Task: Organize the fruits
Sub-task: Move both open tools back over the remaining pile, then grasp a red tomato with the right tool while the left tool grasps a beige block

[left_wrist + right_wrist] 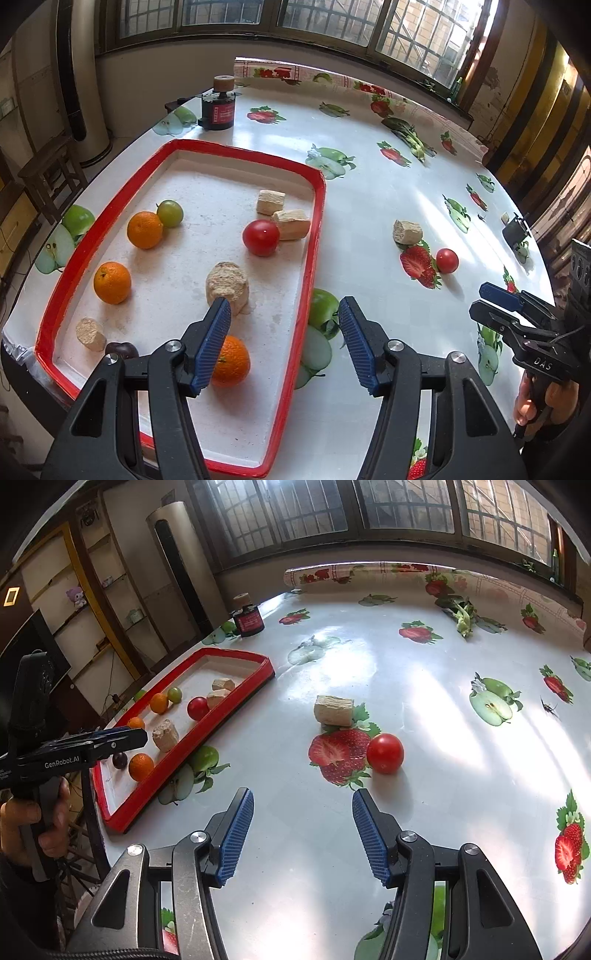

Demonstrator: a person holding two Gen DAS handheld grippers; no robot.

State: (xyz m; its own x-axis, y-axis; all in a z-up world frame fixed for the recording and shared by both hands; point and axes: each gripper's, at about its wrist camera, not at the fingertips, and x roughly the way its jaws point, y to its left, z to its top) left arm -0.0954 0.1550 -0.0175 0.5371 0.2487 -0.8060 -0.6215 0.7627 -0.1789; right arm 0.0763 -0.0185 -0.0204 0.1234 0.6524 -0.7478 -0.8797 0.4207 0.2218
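My right gripper (303, 834) sits nearest the lens, fingers spread wide, nothing between them, held low over the table (424, 686). My left gripper (284, 339) is likewise spread and empty, straddling the right-hand rim of the red tray (314, 258).

Table: glossy cloth with printed fruit; don't mistake prints for targets.

Tray: already holds three oranges, nearest one (231, 360) partly behind my left finger, plus a green fruit (170, 213), a red tomato (260, 237), a dark plum (120, 349) and several beige chunks.

Still outside the tray: a beige chunk (333, 710) and, just beside a printed strawberry, a loose red tomato (385, 753). The two lie near each other, well apart from the tray.

Judgement: step in hand is picking up the loose tomato with the right gripper. It lies ahead and slightly right of my open fingers. To do it well: shift right until the tomato centres between the pads, come down so the pads meet its widest part, close gently. It is round and smooth, so it may roll or squirt out on the slick cloth. Left gripper should clear the rim to leave room for the drop.
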